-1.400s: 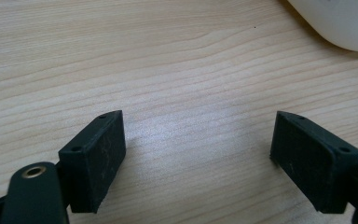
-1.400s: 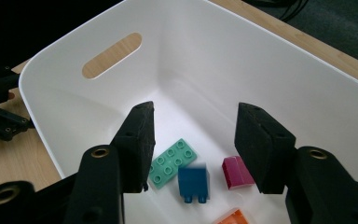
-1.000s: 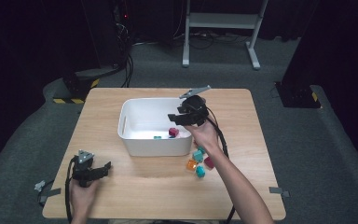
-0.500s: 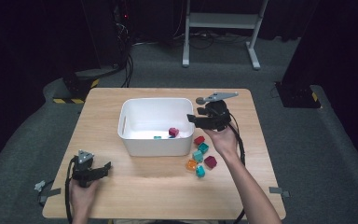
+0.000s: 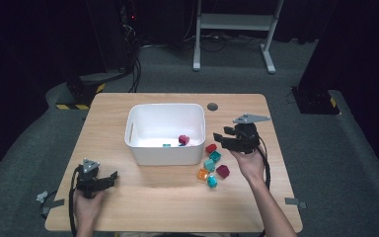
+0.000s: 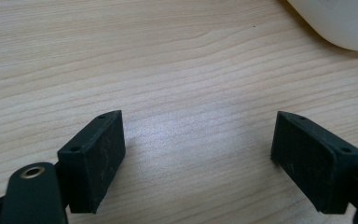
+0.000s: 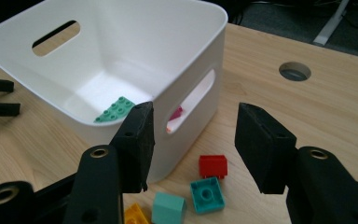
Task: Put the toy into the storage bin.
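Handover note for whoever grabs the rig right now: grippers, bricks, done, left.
Right gripper: open, empty, beside the white plastic bin, above the loose bricks.
Left gripper: open, empty, low over bare wooden table near the front left corner.
Done: dark pink brick and green studded plate lie in the bin.
Left: red brick, teal studded brick, orange brick, maroon brick and two more teal bricks on the table right of the bin.

wooden table (image 5: 143, 197) with white bin (image 5: 164, 153) and loose bricks (image 5: 210, 163)
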The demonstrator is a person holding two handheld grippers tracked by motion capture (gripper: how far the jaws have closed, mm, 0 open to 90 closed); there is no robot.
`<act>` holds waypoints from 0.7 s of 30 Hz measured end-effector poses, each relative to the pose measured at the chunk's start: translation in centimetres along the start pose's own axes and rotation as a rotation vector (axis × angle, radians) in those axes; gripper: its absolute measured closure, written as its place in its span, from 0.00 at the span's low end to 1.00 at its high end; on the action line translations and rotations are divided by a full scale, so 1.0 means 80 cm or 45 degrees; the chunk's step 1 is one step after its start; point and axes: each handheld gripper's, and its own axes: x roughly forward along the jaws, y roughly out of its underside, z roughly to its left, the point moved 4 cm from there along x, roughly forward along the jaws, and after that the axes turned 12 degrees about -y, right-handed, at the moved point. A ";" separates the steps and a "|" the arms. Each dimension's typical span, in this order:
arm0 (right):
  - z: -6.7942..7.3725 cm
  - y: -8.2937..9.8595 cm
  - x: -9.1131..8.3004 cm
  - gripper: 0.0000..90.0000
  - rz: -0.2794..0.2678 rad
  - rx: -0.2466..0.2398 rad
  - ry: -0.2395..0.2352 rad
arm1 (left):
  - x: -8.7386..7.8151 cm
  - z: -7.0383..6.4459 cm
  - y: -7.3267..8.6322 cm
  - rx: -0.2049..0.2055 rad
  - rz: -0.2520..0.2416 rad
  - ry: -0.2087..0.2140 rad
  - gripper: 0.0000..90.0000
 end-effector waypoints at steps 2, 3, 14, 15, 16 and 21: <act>-0.001 0.005 -0.001 0.53 -0.002 0.000 0.002 | 0.000 0.000 0.000 0.000 0.000 0.000 0.20; -0.001 0.018 -0.003 0.53 0.005 0.012 0.014 | 0.000 0.000 0.000 0.000 0.000 0.000 0.19; -0.008 0.067 -0.006 0.53 0.020 0.054 0.055 | 0.000 0.000 0.000 -0.001 0.000 0.000 0.19; -0.008 0.079 -0.003 0.53 0.024 0.065 0.055 | 0.000 0.000 0.000 -0.002 -0.001 0.000 0.20; -0.008 0.079 -0.003 0.53 0.024 0.065 0.055 | 0.000 0.000 0.000 -0.002 -0.001 0.000 0.19; -0.009 0.112 0.011 0.52 0.097 0.051 0.086 | 0.000 0.000 0.000 -0.004 0.000 0.000 0.20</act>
